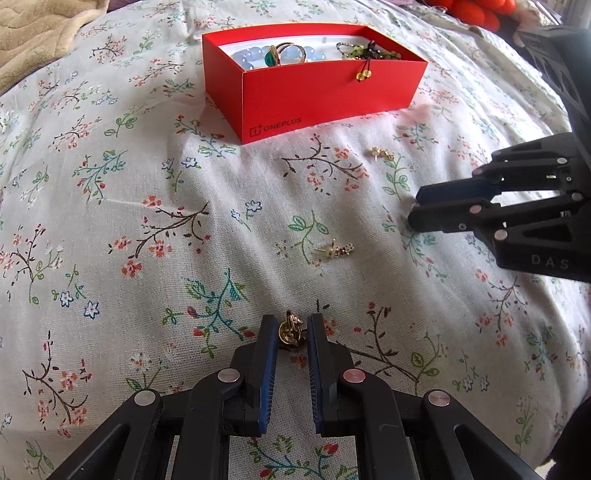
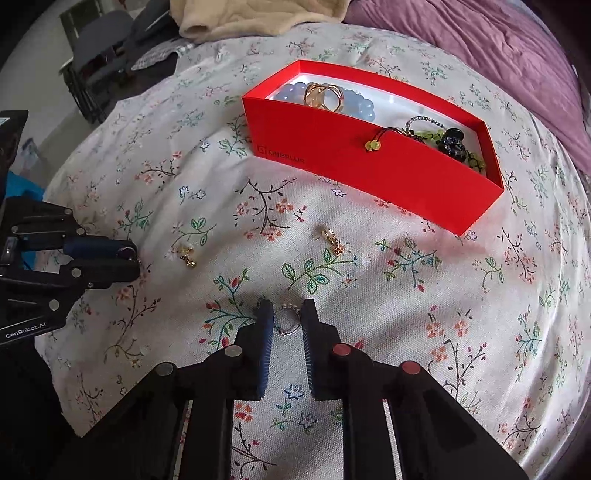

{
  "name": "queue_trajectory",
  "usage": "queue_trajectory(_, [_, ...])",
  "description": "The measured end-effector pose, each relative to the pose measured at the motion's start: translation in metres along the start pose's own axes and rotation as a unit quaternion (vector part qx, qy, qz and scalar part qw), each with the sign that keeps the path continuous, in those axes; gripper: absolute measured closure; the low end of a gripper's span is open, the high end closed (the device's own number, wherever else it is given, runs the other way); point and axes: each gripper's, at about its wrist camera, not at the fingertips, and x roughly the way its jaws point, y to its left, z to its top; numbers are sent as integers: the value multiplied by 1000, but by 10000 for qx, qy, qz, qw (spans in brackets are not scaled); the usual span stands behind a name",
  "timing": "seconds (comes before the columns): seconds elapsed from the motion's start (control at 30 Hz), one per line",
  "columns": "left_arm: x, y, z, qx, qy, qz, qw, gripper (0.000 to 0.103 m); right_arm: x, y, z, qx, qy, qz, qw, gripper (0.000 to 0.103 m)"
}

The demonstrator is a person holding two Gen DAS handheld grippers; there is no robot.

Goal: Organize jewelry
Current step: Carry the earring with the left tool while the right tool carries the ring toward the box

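Left gripper fills the bottom of its wrist view, jaws narrowed around a small gold earring that sits between the blue pads — contact on both sides looks likely but cannot be confirmed, since a thin gap shows on each flank. Right gripper is similar in its own view: jaws close together with a thin silver ring between them, the ring standing roughly upright against the cloth; whether the pads actually press it, I cannot tell. Both grippers sit low over the floral bedsheet. Two loose pieces lie on the sheet between the grippers and the box: a gold stud earring with dark red stones, near the middle of the left view, and a second gold earring farther off, just short of the box's near wall. Red OnePlus box stands open beyond them, well apart from both grippers. Inside — pale blue bead bracelet at one end with a gold ring lying on it; green bead bracelet and a dark beaded piece at the other end. Two small yellow beads on a cord hang over the box's near wall. Beige blanket and purple quilt lie behind the box.
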Motion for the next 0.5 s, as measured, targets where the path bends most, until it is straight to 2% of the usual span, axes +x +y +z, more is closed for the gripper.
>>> queue_trajectory(0.23, [-10,1,2,25,-106,-35,9999,93,-12,5,1,-30,-151,-67,9999,87])
queue_trajectory(0.5, [-22,4,11,-68,-298,10,9995,93,-41,8,8,-27,-515,-44,9987,87])
